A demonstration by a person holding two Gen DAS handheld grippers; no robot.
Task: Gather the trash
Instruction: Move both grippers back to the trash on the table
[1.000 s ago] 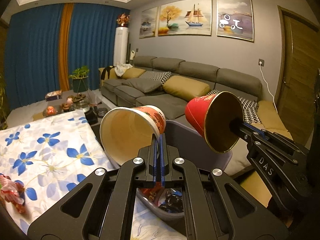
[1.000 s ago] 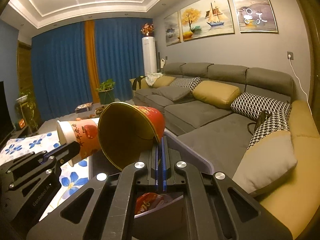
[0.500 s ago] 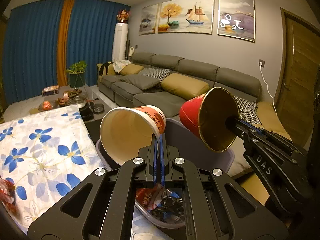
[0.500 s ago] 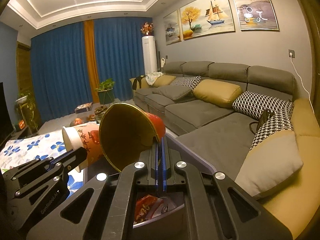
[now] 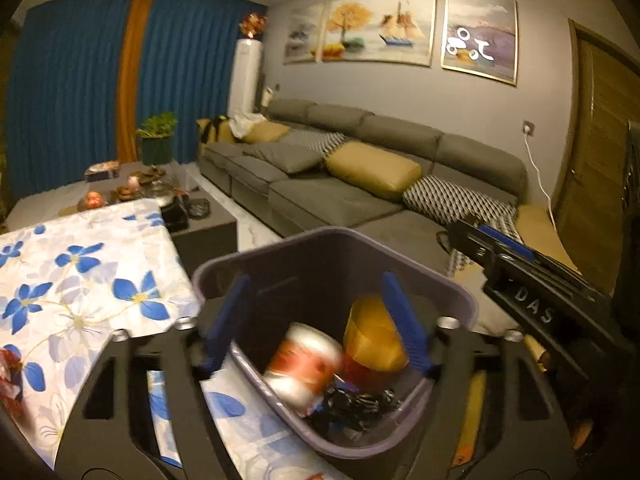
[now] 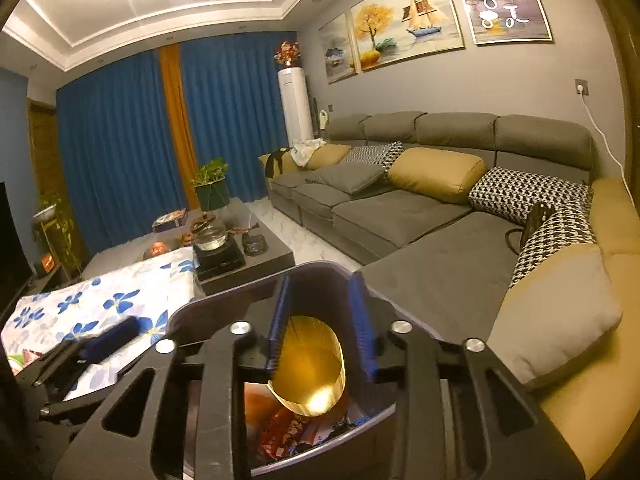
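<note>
A purple-grey trash bin [image 5: 336,236] stands beside the table, right under both grippers. My left gripper [image 5: 316,320] hangs over it with its jaws opening and nothing between the blue pads. Below it a white-and-red paper cup [image 5: 304,364], blurred, is dropping into the bin next to a red cup with a gold lining [image 5: 372,340]. My right gripper [image 6: 320,320] is also opening above the bin [image 6: 320,268]. The gold-lined cup [image 6: 312,364] sits loose just below its pads. Each gripper shows in the other's view: the right gripper [image 5: 480,236], the left gripper [image 6: 108,336].
Dark wrappers and red packets lie at the bin's bottom [image 5: 352,404]. A table with a blue-flowered cloth [image 5: 80,280] lies left of the bin, with a red wrapper [image 5: 8,364] at its left edge. A grey sofa [image 6: 420,216] runs along the right, a low coffee table [image 6: 248,252] beyond.
Both grippers were shut on a cup's rim, holding the cups tilted above the bin. Both have opened now, and the two cups have dropped into the bin.
</note>
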